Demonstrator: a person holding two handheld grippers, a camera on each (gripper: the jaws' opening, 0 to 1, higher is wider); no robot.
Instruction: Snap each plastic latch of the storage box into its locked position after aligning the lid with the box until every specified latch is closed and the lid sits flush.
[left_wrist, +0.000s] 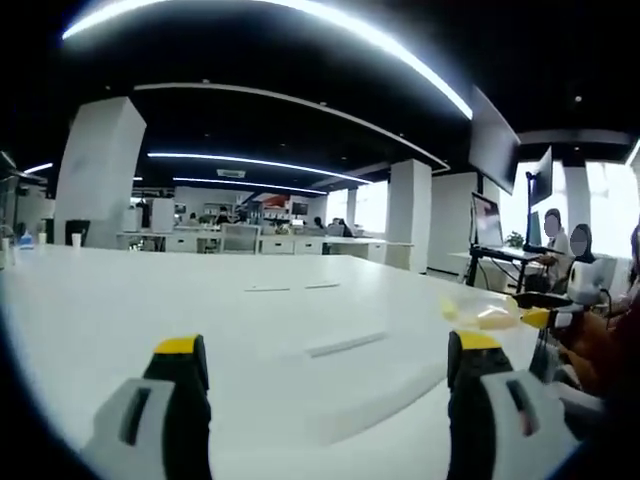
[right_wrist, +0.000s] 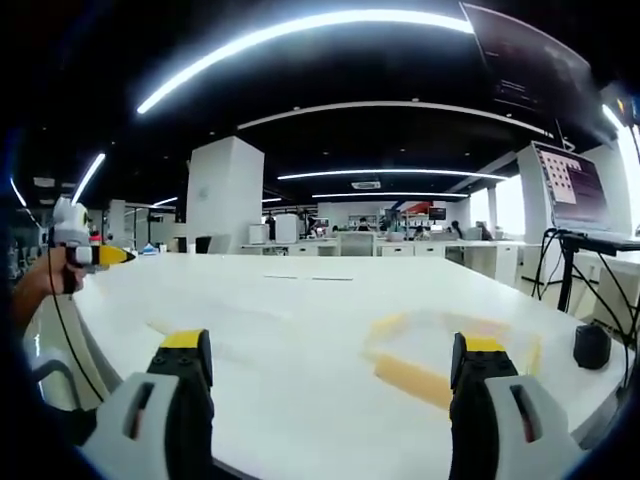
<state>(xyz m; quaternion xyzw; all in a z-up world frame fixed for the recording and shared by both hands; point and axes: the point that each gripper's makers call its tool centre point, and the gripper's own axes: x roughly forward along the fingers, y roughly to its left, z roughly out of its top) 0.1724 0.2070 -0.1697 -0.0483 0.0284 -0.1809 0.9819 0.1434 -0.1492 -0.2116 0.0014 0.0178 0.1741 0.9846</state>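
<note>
Both grippers hover over a white desk (right_wrist: 300, 300) with jaws spread, holding nothing. A clear, yellow-edged storage box lid (right_wrist: 450, 350) lies beside the right gripper (right_wrist: 335, 375); the left gripper (left_wrist: 330, 375) faces bare desk.

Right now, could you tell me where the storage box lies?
In the right gripper view, the storage box sits on the white table, just ahead of the right-hand jaw.
</note>
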